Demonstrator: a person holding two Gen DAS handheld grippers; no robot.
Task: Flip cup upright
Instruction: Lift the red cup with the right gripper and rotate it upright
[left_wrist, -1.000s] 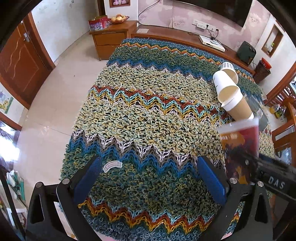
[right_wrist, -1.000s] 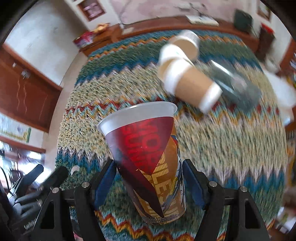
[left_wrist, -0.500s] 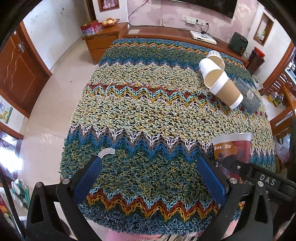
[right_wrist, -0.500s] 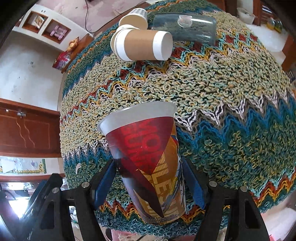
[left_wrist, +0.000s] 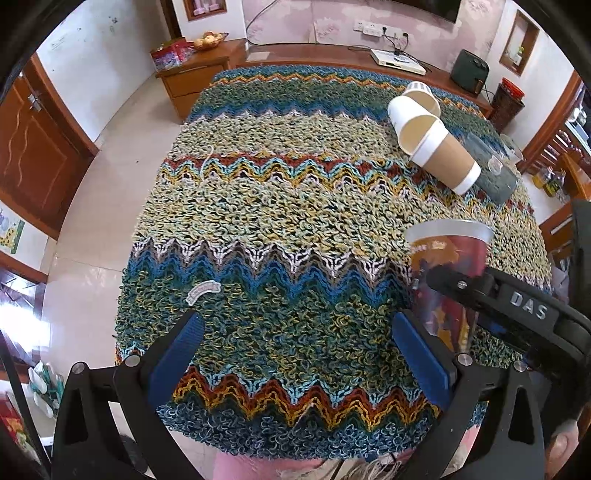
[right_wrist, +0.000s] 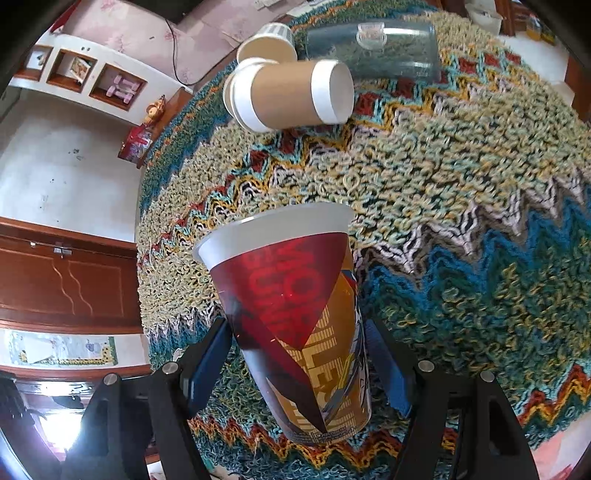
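Translucent plastic, printed red and gold, forms the tapered cup (right_wrist: 291, 325), mouth up, pinched between the blue pads of the right gripper (right_wrist: 295, 354) over the looped zigzag rug (right_wrist: 461, 206). Beyond lie a brown-sleeved paper cup (right_wrist: 291, 96), a smaller paper cup (right_wrist: 267, 46) and a clear jar (right_wrist: 373, 48), all sideways. The left gripper (left_wrist: 291, 354) gapes wide, holding nothing.

Lived-in home, likely a sitting room. Wooden panelled door (left_wrist: 35, 147), tiled floor (left_wrist: 103, 206), wall niches with ornaments (right_wrist: 99, 79), sideboard (left_wrist: 195, 79) carrying a fruit bowl (left_wrist: 209, 38). Counter draped in a zigzag knitted cover (left_wrist: 277, 206).
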